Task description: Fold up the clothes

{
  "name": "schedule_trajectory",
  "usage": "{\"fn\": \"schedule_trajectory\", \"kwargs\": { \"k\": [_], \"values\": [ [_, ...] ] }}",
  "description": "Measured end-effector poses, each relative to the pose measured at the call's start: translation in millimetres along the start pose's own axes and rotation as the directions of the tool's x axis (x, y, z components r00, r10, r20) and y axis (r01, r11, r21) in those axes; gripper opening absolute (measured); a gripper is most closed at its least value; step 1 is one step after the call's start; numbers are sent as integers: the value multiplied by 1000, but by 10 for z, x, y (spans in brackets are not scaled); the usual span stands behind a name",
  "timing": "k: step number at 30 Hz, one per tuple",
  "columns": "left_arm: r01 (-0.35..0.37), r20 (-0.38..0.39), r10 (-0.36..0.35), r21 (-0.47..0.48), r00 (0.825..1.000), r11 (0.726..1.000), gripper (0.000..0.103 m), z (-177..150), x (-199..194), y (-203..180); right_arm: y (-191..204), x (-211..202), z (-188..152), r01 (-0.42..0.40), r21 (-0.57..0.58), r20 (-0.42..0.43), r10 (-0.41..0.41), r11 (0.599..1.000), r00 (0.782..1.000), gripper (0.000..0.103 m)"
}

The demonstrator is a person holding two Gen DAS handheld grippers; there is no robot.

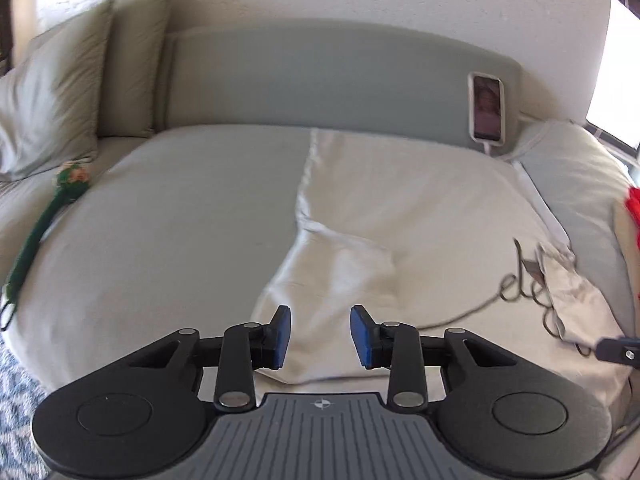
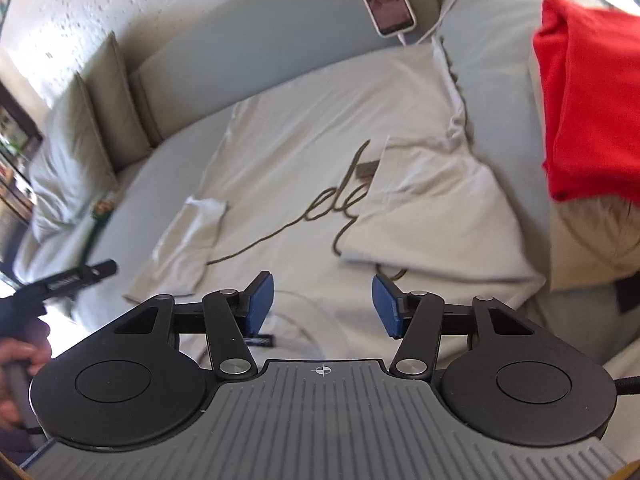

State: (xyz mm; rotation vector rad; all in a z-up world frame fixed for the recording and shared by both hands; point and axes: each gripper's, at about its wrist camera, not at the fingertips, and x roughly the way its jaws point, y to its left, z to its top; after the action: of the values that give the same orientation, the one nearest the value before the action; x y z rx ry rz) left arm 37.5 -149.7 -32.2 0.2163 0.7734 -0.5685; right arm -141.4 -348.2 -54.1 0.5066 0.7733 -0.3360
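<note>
A cream T-shirt (image 1: 400,220) with dark script lettering lies spread on the bed, also in the right wrist view (image 2: 304,160). Its right sleeve side is folded over the lettering (image 2: 432,216); the left sleeve (image 2: 188,240) lies flat. My left gripper (image 1: 320,336) is open and empty above the shirt's near left edge. My right gripper (image 2: 322,304) is open and empty above the shirt's near edge by the neckline. A part of the right gripper shows at the right edge of the left wrist view (image 1: 618,350).
A grey-green bed sheet (image 1: 160,220) covers the bed, with a headboard (image 1: 320,76) and pillows (image 1: 52,92) behind. A phone (image 1: 486,106) leans on the headboard. A red garment (image 2: 592,92) lies folded at the right. A green item (image 1: 44,216) lies at the left.
</note>
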Motion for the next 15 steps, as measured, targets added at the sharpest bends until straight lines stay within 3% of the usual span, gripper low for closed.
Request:
{"fn": "schedule_trajectory", "kwargs": {
  "k": [1, 4, 6, 8, 10, 12, 13, 15],
  "values": [
    [22, -40, -21, 31, 999, 999, 24, -53, 104, -98, 41, 97, 16, 35, -37, -13, -35, 999, 999, 53],
    [51, -143, -30, 151, 989, 987, 23, -301, 228, -359, 75, 375, -27, 91, -94, -109, -101, 991, 989, 53],
    [44, -127, -9, 275, 992, 960, 19, -487, 101, -521, 131, 373, -156, 84, -154, -131, -105, 984, 986, 55],
    [62, -186, -8, 287, 982, 956, 18, -612, -20, -506, 200, 273, -306, 58, -226, -187, -102, 972, 977, 55],
    [72, -228, -3, 297, 974, 952, 20, -704, -134, -471, 185, 179, -479, 21, -232, -285, -89, 973, 954, 54],
    [96, -221, -39, 253, 975, 963, 22, -709, -291, -419, 113, 98, -597, -3, -193, -357, -67, 981, 932, 43],
    [108, -216, -58, 231, 975, 967, 23, -712, -370, -394, 84, 39, -614, -14, -171, -356, -49, 985, 933, 43],
    [123, -156, -94, 192, 983, 974, 31, -621, -471, -423, 70, -116, -563, -29, -138, -293, -13, 990, 956, 43]
  ]
}}
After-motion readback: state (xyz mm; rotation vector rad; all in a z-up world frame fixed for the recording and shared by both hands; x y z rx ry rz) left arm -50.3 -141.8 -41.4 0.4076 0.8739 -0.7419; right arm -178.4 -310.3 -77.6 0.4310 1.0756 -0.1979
